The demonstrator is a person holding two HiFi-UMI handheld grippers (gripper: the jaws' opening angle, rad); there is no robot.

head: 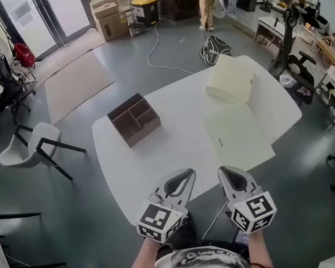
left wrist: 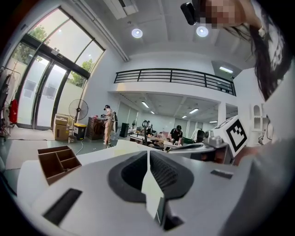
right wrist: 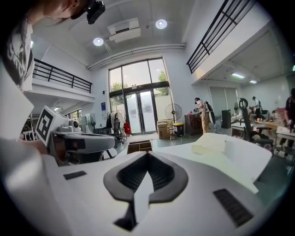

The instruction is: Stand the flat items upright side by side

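Grippers, head view: left gripper (head: pixel 188 174) & right gripper (head: pixel 224 171) both pressed shut, empty, at table (head: pixel 182 150) near edge. Sheet (head: pixel 237 133) lies flat on the right, thicker block (head: pixel 229 80) beyond it, box (head: pixel 134 119) on the left. Left gripper view: jaws together, box ahead-left. Right gripper view: jaws together, block ahead-right. Sheet prob. light & floppy, so pinch an edge; block looks stiffer, take it by a side.

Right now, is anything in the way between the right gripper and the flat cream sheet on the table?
No, nothing visible: only bare white table lies between the right gripper and the flat cream sheet.
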